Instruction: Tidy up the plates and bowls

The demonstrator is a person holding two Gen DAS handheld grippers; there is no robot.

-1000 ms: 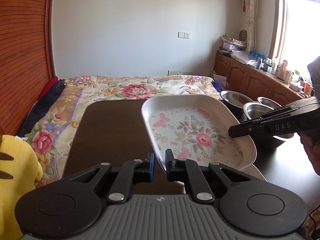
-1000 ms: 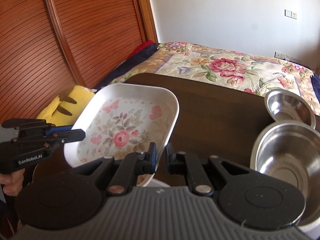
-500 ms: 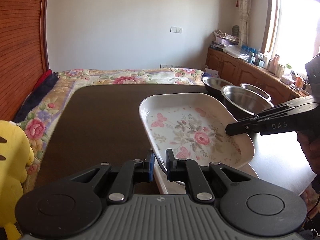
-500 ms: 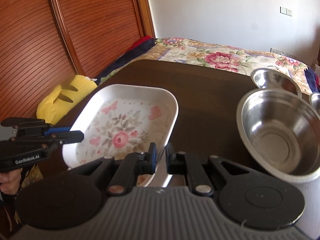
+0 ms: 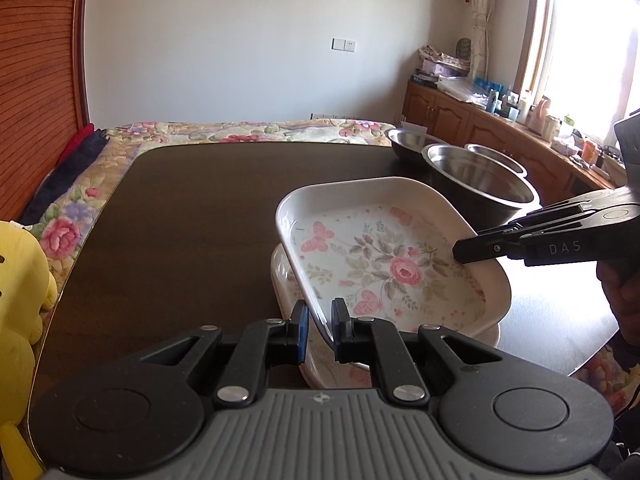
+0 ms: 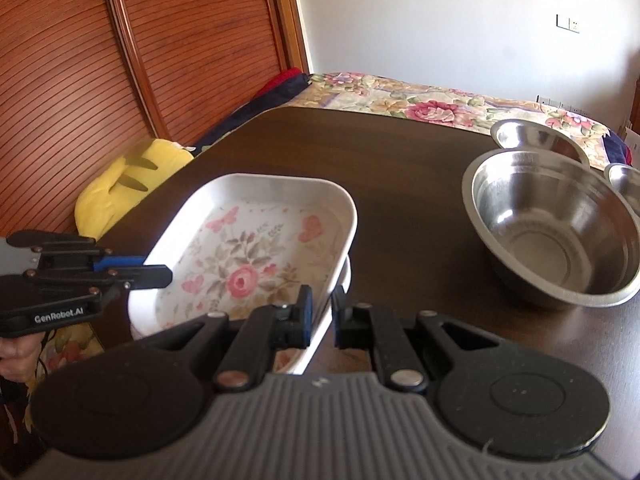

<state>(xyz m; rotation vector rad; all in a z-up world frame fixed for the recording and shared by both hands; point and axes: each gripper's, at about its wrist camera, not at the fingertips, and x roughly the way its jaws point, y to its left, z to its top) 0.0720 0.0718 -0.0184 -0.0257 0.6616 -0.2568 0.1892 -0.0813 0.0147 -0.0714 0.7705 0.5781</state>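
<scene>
Gripping opposite rims of the floral plate (image 5: 384,264), the left gripper (image 5: 319,326) and right gripper (image 6: 322,316) fingers are clamped; it hangs tilted over a second plate (image 5: 286,280) on the surface (image 5: 192,216), near three steel bowls (image 6: 560,224)

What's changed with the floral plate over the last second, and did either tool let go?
The floral plate has come down: a second ago it was carried high, now it sits tilted just above a second plate on the table. Neither let go: the left tool and right tool stay clamped on opposite rims. The steel bowls have not moved.
</scene>
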